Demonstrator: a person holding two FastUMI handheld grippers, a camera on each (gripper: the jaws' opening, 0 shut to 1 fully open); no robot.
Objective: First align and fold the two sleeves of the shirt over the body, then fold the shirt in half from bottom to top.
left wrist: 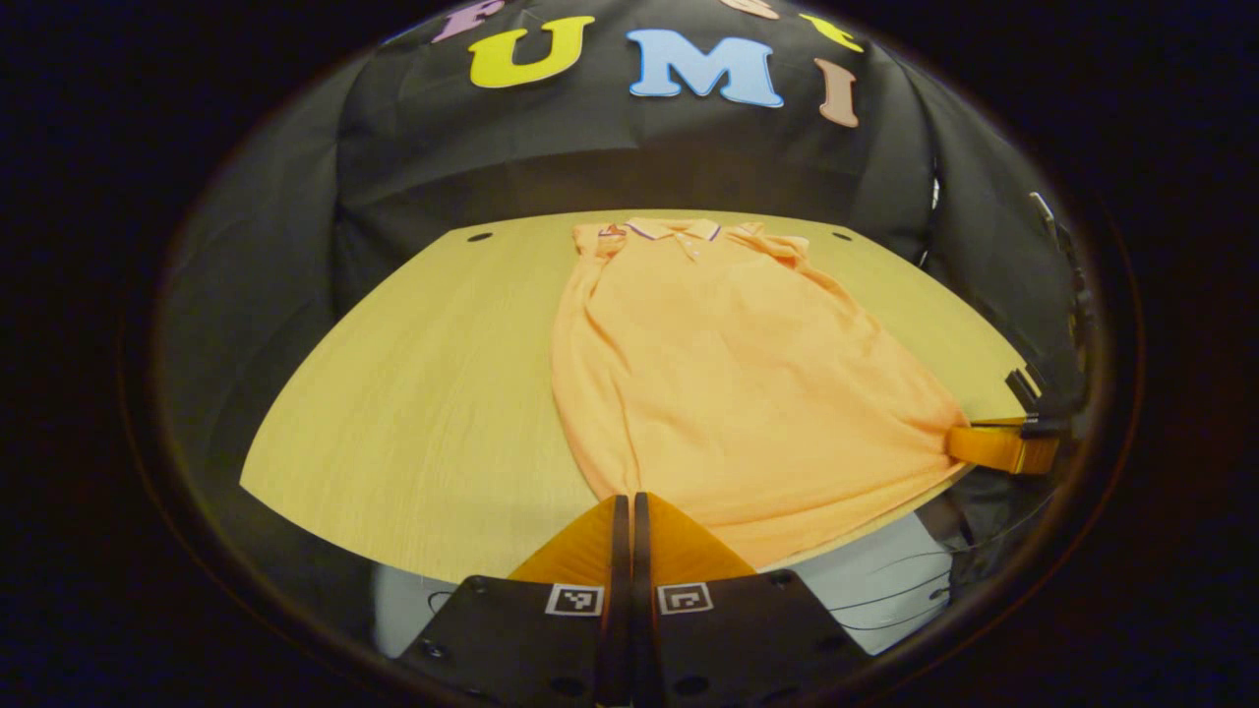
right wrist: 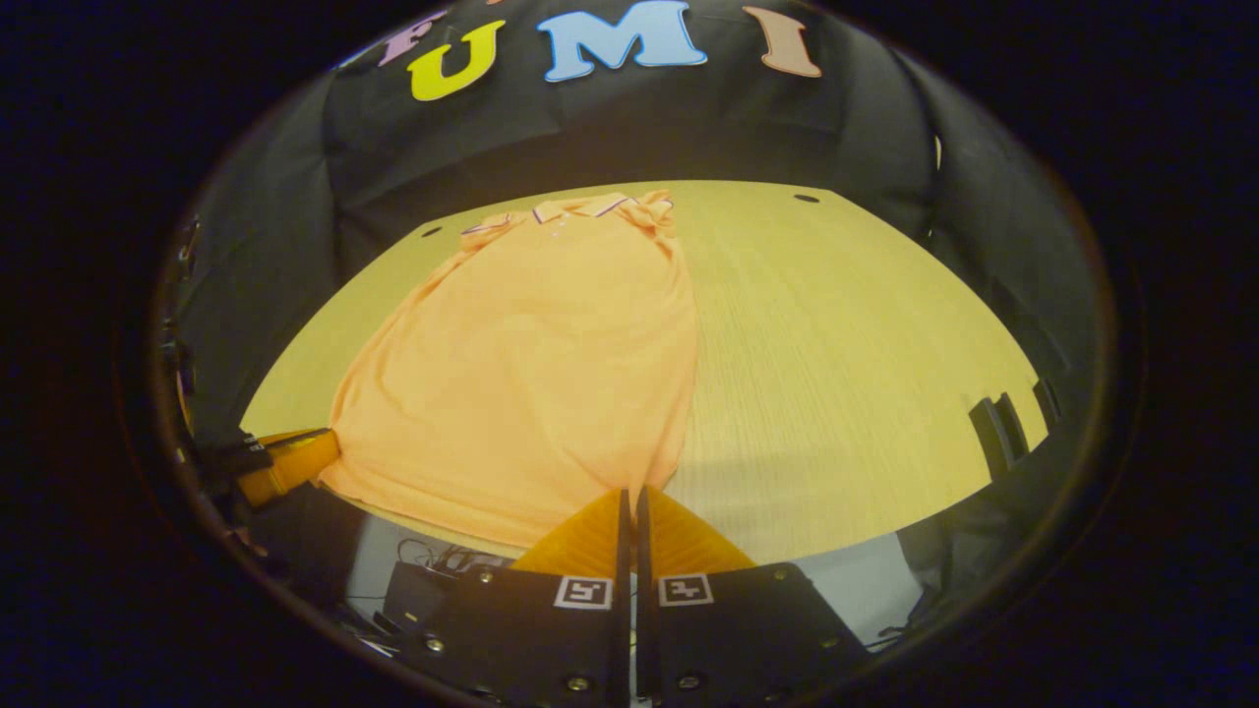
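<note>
Looking along the left gripper [left wrist: 626, 506] in the left gripper view, its jaws are pressed together on the near hem corner of the orange shirt [left wrist: 728, 374], which spreads ahead and to the right of them across the wooden table [left wrist: 413, 393], collar farthest off; the sleeves look already folded in. The other gripper sits at the far hem corner.

In the right gripper view, the right gripper [right wrist: 629, 501] likewise pinches a hem corner, the shirt [right wrist: 531, 364] lying ahead and left of its jaws. The risk, I judge: a thin pinch slipping, or uneven lifting, would skew the bottom-to-top fold.
</note>
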